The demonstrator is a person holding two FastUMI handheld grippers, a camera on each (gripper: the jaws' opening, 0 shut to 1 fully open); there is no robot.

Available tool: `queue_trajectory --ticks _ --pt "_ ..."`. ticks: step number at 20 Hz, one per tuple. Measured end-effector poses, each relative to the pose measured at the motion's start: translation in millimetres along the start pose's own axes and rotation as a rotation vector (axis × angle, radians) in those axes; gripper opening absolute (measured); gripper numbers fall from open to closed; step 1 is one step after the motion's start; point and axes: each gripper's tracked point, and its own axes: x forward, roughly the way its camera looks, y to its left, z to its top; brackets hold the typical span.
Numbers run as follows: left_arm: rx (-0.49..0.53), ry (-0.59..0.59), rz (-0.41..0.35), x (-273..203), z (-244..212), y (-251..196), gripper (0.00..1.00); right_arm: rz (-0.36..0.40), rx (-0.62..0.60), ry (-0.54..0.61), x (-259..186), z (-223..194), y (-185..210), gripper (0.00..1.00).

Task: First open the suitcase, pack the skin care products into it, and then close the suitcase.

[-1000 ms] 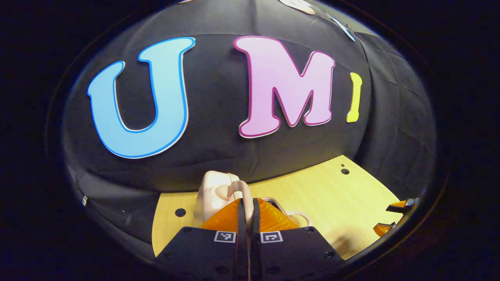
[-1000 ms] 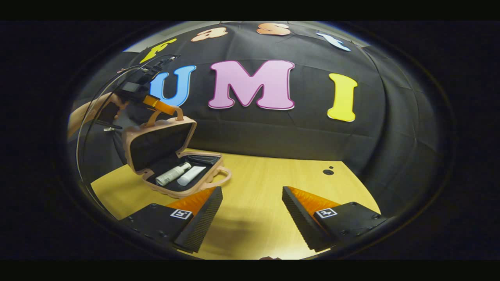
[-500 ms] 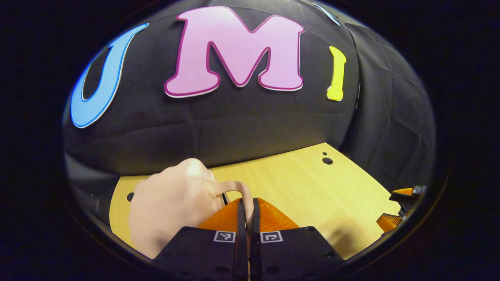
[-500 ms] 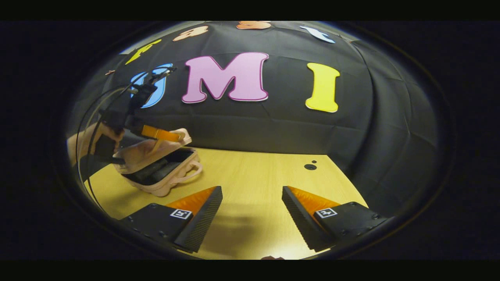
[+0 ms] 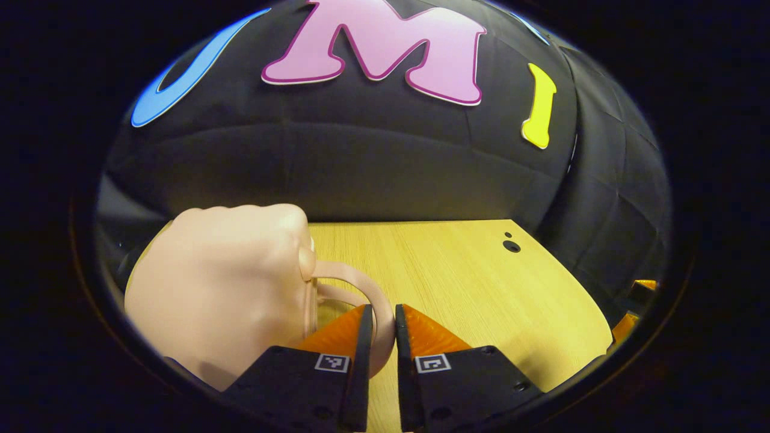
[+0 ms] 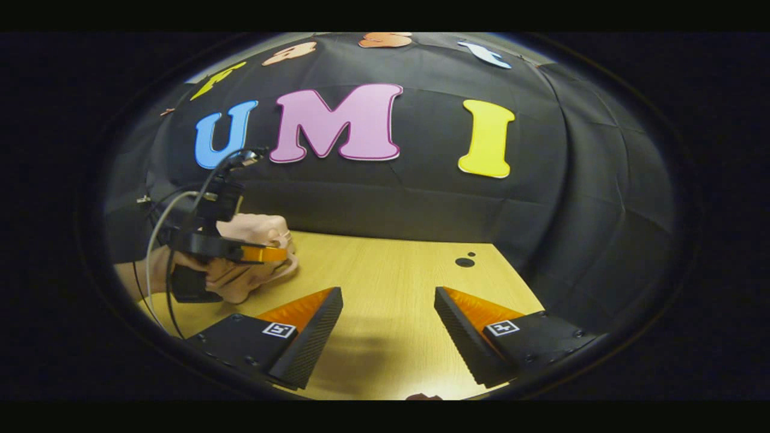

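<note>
**Desk:** Where is the suitcase [image 5: 222, 288]?

**Photographer:** On the wooden table [image 5: 469, 276], lid down, a pale pink shell lying flat near the table's left end. In the left gripper view it bulks up just left of the fingers; in the right gripper view it sits far left of the table, partly hidden behind the other tool and the hand [image 6: 210, 279] holding it.

**Desk:** And the left gripper [image 5: 380, 337]?

**Photographer:** Right at the suitcase's carry handle [image 5: 361, 288]. The handle loop curves from the shell's side down into the narrow gap between the two fingers. The fingers stand slightly apart, one on each side of the loop; I cannot tell whether both press on it.

**Desk:** The right gripper [image 6: 388, 328]?

**Photographer:** Well apart from the suitcase, over bare wood to its right. Its fingers are spread wide with nothing between them, only tabletop showing in the gap.

**Desk:** Anything else relative to the suitcase?

**Photographer:** Beyond it hangs the booth's black cloth wall [image 6: 421, 204]. Two small dark holes [image 6: 464, 261] mark the table toward its far right corner, well away from the suitcase. The skin care products cannot be seen with the lid down.
</note>
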Motion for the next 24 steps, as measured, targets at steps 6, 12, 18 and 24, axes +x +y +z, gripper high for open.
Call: queue_trajectory --ticks 6,12,18,24 --pt "-0.043 -0.154 -0.051 -102.8 45.0 -31.2 0.83 -0.030 -0.012 -0.099 -54.3 58.1 21.4 0.97" --pt "-0.064 -0.374 -0.029 -275.9 97.0 -40.0 0.89 -0.056 0.005 -0.214 -132.7 126.5 44.0 0.97" --pt "0.042 -0.606 0.122 -423.9 111.0 -33.7 0.97 -0.067 0.019 -0.376 -206.9 197.1 71.3 0.97" --pt "0.060 -0.670 0.128 -518.7 99.6 -41.5 0.96 -0.076 0.017 -0.510 -272.6 224.2 92.2 0.96"
